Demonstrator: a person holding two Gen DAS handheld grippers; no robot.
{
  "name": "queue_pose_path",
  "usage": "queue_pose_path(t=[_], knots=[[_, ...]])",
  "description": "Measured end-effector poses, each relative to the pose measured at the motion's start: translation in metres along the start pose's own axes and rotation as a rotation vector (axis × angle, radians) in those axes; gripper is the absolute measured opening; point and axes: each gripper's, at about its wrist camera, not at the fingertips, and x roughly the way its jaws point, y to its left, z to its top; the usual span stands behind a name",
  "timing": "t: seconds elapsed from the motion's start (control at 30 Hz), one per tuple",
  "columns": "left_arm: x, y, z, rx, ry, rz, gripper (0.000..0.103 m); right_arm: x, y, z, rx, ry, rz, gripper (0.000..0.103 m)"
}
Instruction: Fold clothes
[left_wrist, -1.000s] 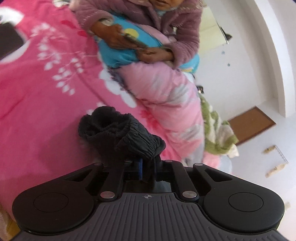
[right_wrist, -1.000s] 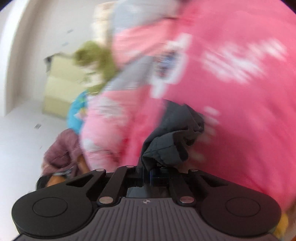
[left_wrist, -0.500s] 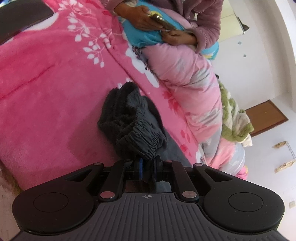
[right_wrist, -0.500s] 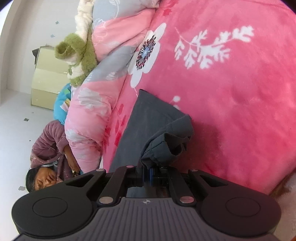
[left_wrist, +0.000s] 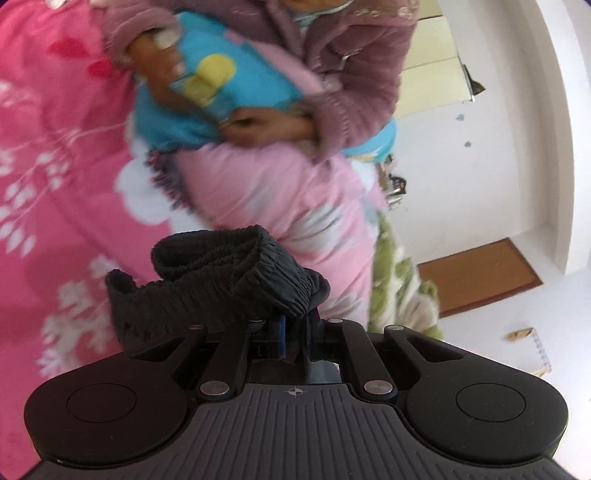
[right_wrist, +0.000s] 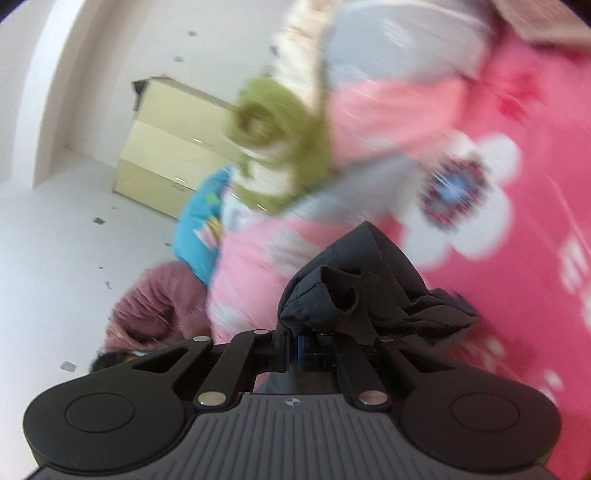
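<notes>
The left gripper (left_wrist: 293, 332) has its fingers squeezed tight on the stretchy waistband of the dark pants (left_wrist: 221, 280). The bunched band curls up and away toward 11 o'clock from the fingers, and it hangs in front of the pink blanket (left_wrist: 48, 184) with white flowers on the bed. The right gripper (right_wrist: 306, 345) also has its fingers pressed together, and it pinches another part of the dark pants (right_wrist: 369, 288), a smooth, crumpled fold that puffs up toward 1 o'clock. So the pants are held up by both grippers, one at each end, above the bed. In the left wrist view, a person in a purple fuzzy jacket (left_wrist: 354, 74) sits at 12 o'clock, with a blue pillow (left_wrist: 221, 92) hugged in the arms. A light pink quilt (left_wrist: 280, 192) lies under the pillow and runs down behind the pants. A green and white fuzzy cloth (left_wrist: 395, 291) sits at 3 o'clock, beside the quilt. A brown door (left_wrist: 480, 273) shows farther right in the white wall. In the right wrist view, much is blurry. The green cloth (right_wrist: 273, 147) is at 12 o'clock, and a pale yellow cabinet (right_wrist: 166, 147) stands at 10 o'clock against the white wall. Its drawers are shut, so what is inside cannot be seen.
</notes>
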Motion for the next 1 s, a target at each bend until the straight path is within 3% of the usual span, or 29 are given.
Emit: queue_pose_path(t=[0.2,0.43,0.6,0.7,0.77,0.87,0.93,1.0], knots=[[0.000,-0.025,-0.002,0.048,-0.025,-0.015,0.007,0.008,0.033,0.036,-0.026,-0.048,0.066,0.004],[-0.052,0.007,-0.051,0.150,0.006,-0.022,0.007,-0.030,-0.005,0.007,-0.043,-0.013,0.126,0.004],[-0.089,0.075,-0.106,0.116,0.068,0.025,0.007,-0.073,-0.073,-0.054,-0.010,0.048,0.108,0.004],[-0.081,0.126,-0.128,0.029,0.137,0.089,0.007,-0.079,-0.129,-0.091,0.073,0.122,-0.018,0.004],[-0.077,0.150,-0.136,-0.046,0.160,0.094,0.007,-0.077,-0.165,-0.108,0.168,0.156,-0.085,0.004],[-0.088,0.163,-0.142,-0.068,0.140,0.057,0.007,-0.086,-0.195,-0.127,0.271,0.163,-0.112,0.008],[-0.095,0.167,-0.143,-0.062,0.133,0.047,0.007,-0.103,-0.193,-0.136,0.251,0.129,-0.084,0.016],[-0.099,0.170,-0.142,-0.047,0.132,0.041,0.008,-0.122,-0.187,-0.140,0.225,0.097,-0.091,0.032]])
